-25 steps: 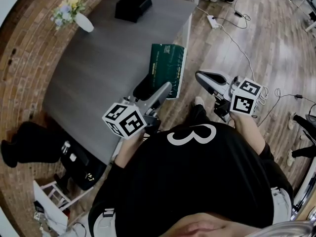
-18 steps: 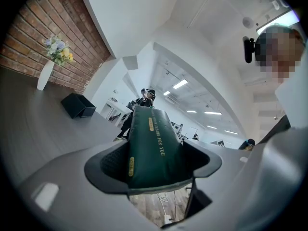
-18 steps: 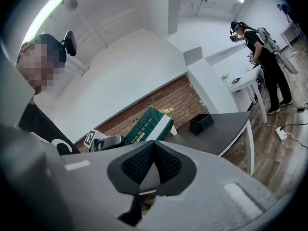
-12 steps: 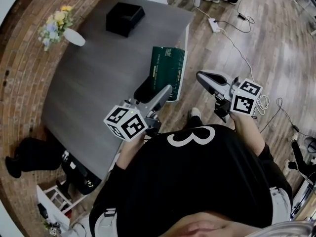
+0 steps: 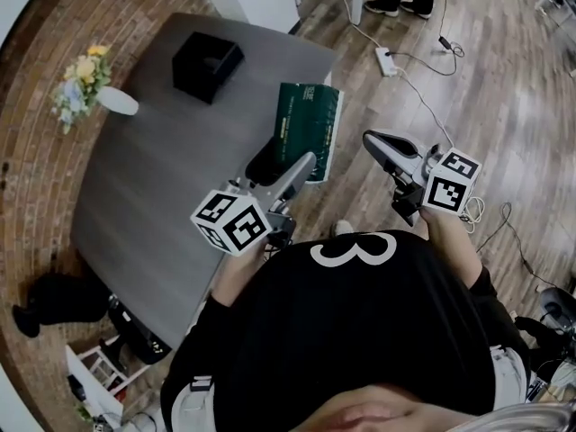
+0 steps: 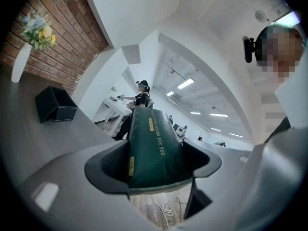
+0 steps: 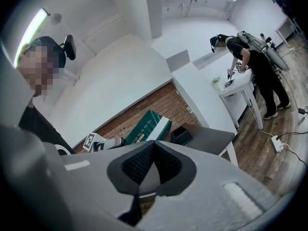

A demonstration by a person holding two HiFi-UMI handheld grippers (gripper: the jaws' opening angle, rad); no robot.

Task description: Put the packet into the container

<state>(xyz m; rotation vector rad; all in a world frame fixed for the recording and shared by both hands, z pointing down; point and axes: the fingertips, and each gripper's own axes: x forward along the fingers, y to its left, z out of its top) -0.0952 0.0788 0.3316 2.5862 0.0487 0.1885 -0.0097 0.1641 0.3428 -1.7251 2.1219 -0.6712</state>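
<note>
A dark green packet (image 5: 307,127) with gold print hangs over the table's near edge, and my left gripper (image 5: 288,158) is shut on its lower end. In the left gripper view the packet (image 6: 153,143) fills the gap between the jaws of that gripper (image 6: 156,161). The container, an open black box (image 5: 207,65), stands at the table's far end, well beyond the packet; it is also in the left gripper view (image 6: 54,105). My right gripper (image 5: 371,140) hovers over the floor right of the table, shut and empty (image 7: 153,150).
A grey table (image 5: 153,196) stands against a curved brick wall. A white vase of flowers (image 5: 85,86) is at its far left. A power strip and cables (image 5: 385,61) lie on the wooden floor. A person (image 7: 250,66) stands at a white desk far off.
In the head view the table, container and vase have slid left and down as the viewpoint shifted. The left gripper still holds the packet; the right gripper drifted slightly right.
</note>
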